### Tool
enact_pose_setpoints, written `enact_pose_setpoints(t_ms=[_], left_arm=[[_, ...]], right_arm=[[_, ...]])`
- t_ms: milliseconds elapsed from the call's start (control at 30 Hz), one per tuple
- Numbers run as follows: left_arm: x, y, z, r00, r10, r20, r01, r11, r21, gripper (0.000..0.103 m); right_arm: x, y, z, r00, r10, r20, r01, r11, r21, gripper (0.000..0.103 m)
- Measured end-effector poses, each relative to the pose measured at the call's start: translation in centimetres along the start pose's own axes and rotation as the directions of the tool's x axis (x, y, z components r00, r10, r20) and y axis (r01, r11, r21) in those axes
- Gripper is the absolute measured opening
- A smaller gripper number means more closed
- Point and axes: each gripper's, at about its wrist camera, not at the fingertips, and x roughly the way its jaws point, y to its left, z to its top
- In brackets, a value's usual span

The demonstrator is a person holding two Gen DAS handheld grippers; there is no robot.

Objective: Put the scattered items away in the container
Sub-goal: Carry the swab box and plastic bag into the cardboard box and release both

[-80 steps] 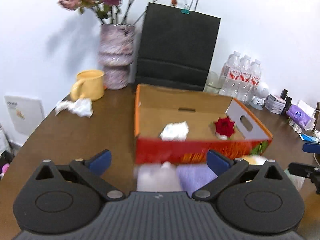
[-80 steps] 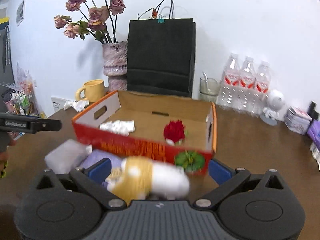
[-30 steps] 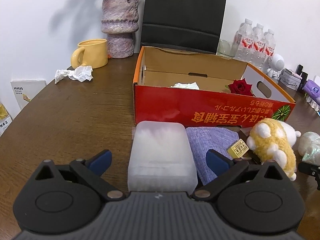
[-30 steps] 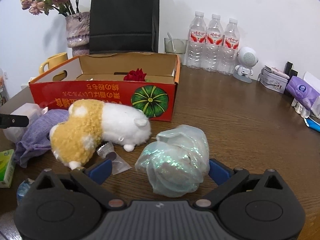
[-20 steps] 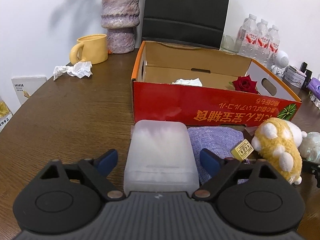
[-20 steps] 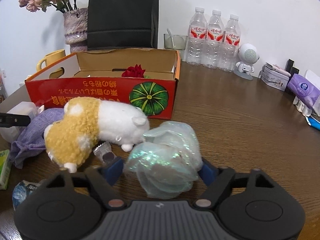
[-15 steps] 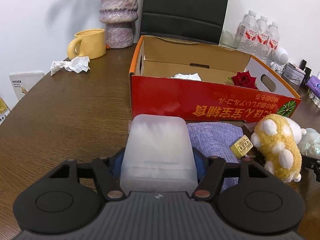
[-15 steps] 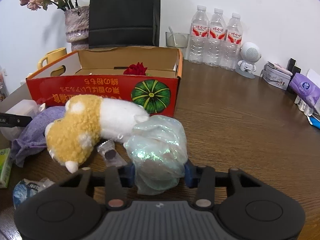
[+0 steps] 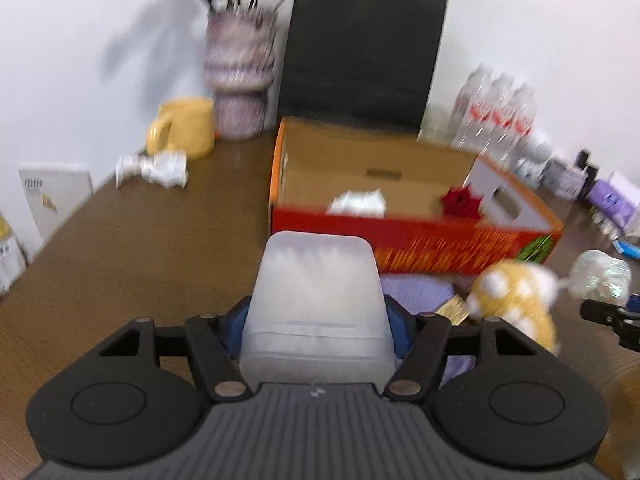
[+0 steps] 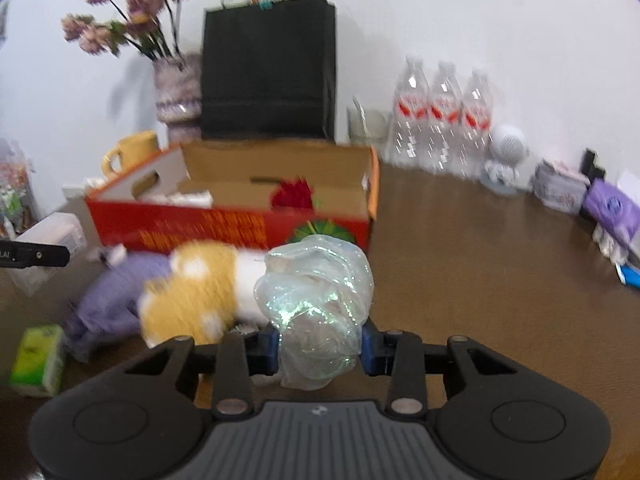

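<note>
While my left hand-held gripper [image 9: 316, 320] clamps the tub [image 9: 316, 304] and my right hand-held gripper [image 10: 320, 346] is closing on the crinkly bag [image 10: 316, 304], both near the box [image 9: 400, 236], the bag could slip out before the rim.

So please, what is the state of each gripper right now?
Left gripper: closed on the frosted plastic box.
Right gripper: its jaws are closing on the iridescent crumpled bag, which the pads already press.
</note>
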Motion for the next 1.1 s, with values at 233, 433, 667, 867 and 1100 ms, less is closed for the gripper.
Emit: enact_pose_setpoints(t_ms=[233, 433, 667, 867, 1100], left_arm=[[-2.1, -1.6, 6.9, 0.995, -0.076, 0.069, 0.072, 0.996, 0.059, 0.067], [2.1, -3.5, 12.4, 0.997, -0.081, -0.005, 0.082, 0.995, 0.059, 0.067], [11.3, -5.0, 14.6, 0.989, 0.001, -0.147, 0.004, 0.999, 0.037, 0.067], [17.5, -4.2, 14.7, 0.969, 0.067, -0.239, -0.067, 0.998, 0.005, 0.067], [21.1, -3.5, 13.9, 0.946, 0.112, -0.303, -0.117, 0.993, 0.004, 0.067]], right_arm=[[-0.7, 1.3, 6.8, 0.992, 0.102, 0.07, -0.099, 0.994, -0.044, 0.035], [3.4, 3.0, 13.3, 0.985, 0.17, 0.017, -0.169, 0.985, -0.039, 0.035], [12.2, 5.6, 17.2, 0.985, 0.127, -0.12, -0.135, 0.989, -0.063, 0.035], [18.9, 5.6, 16.7, 0.972, 0.082, -0.22, -0.092, 0.995, -0.034, 0.034], [22.6, 5.8, 15.7, 0.959, 0.072, -0.275, -0.082, 0.996, -0.025, 0.035]])
